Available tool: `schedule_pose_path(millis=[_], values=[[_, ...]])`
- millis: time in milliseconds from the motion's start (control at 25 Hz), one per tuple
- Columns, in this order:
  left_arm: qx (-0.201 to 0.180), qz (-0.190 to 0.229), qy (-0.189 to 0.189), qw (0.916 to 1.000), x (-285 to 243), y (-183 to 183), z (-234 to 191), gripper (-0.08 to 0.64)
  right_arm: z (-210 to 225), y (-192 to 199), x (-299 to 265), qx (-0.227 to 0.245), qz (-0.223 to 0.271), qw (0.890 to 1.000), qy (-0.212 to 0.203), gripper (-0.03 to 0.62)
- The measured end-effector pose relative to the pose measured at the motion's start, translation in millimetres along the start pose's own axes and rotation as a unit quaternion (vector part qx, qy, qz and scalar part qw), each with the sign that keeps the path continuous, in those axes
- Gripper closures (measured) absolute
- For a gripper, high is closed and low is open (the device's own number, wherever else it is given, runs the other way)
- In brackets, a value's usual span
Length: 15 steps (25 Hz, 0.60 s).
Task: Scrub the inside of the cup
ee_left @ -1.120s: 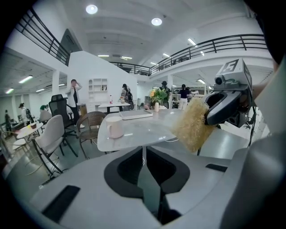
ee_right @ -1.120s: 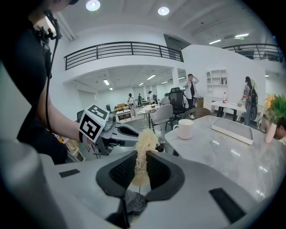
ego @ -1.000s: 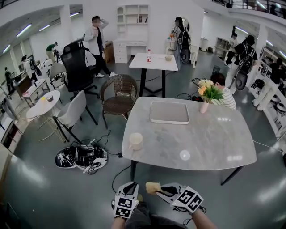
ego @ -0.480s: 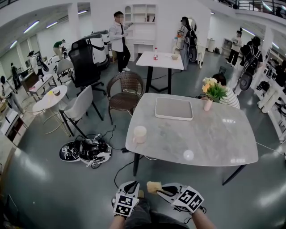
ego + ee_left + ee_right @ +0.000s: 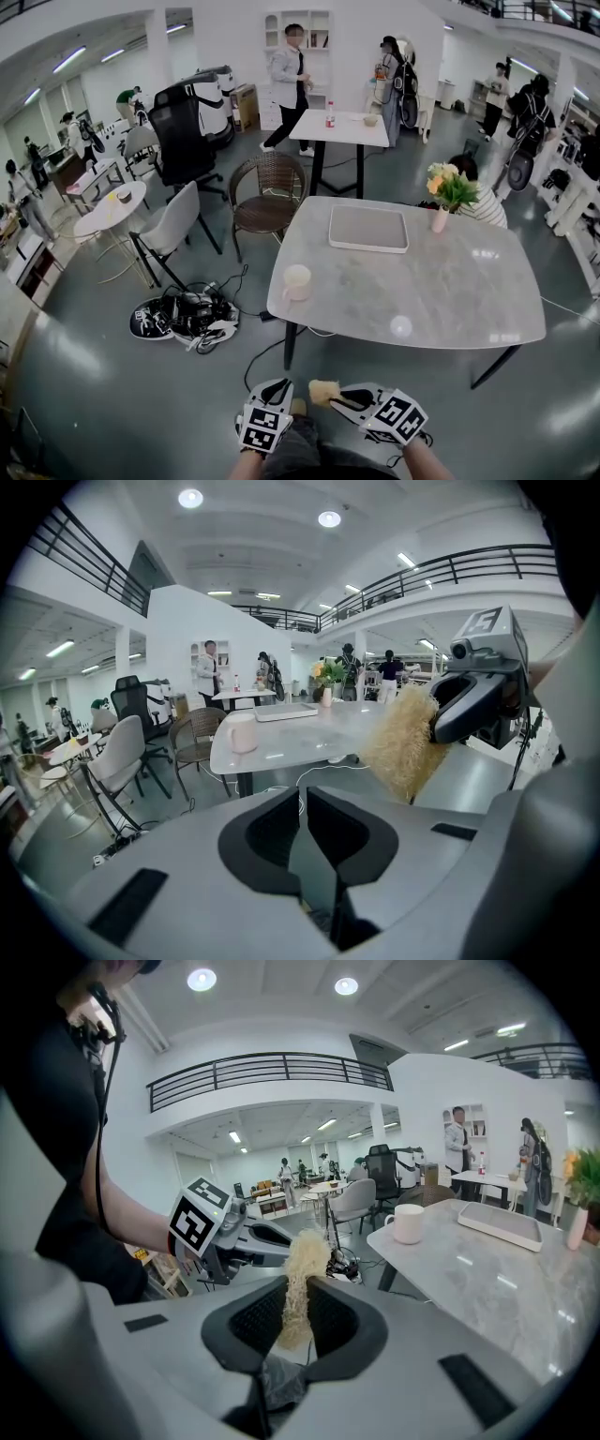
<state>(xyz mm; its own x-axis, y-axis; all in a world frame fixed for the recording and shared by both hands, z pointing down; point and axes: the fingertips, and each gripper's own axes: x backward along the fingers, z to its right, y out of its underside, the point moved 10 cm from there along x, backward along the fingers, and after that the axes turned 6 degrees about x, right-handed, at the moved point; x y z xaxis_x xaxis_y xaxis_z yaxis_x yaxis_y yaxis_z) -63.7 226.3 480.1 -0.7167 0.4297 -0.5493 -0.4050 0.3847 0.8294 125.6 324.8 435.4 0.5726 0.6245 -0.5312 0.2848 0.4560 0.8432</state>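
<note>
The right claw (image 5: 298, 1314) is clamped on a pale, fibrous scrubber (image 5: 302, 1265), whose tuft sticks out ahead of the jaws. Just to its left, the left claw (image 5: 302, 829) has its jaws pressed together with nothing between them. Each claw carries a marker cube (image 5: 262, 431) printed with black-and-white square patterns.

Ahead of both claws and well apart from them, the cup (image 5: 297, 281), pale and with a handle, stands upright near the left corner of a grey stone-look table (image 5: 450, 300) on the side closest to the claws. What is inside it cannot be told.

Beyond the cup and to the right, a flat grey tray (image 5: 368, 228) lies on the same table. Farther right, a pink vase (image 5: 439, 221) holds yellow flowers and green leaves.

On a white table (image 5: 342, 131) farther off stands a small bottle (image 5: 330, 114) with a red band, its print too small to read.
</note>
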Motion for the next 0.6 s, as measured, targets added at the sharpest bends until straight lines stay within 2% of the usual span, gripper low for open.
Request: schedule_pose_path(millis=[600], values=[[-0.005, -0.013, -0.001, 0.9999, -8, 11, -9, 0.522, 1, 14, -15, -0.008, -0.002, 1.0, -0.003, 0.532]])
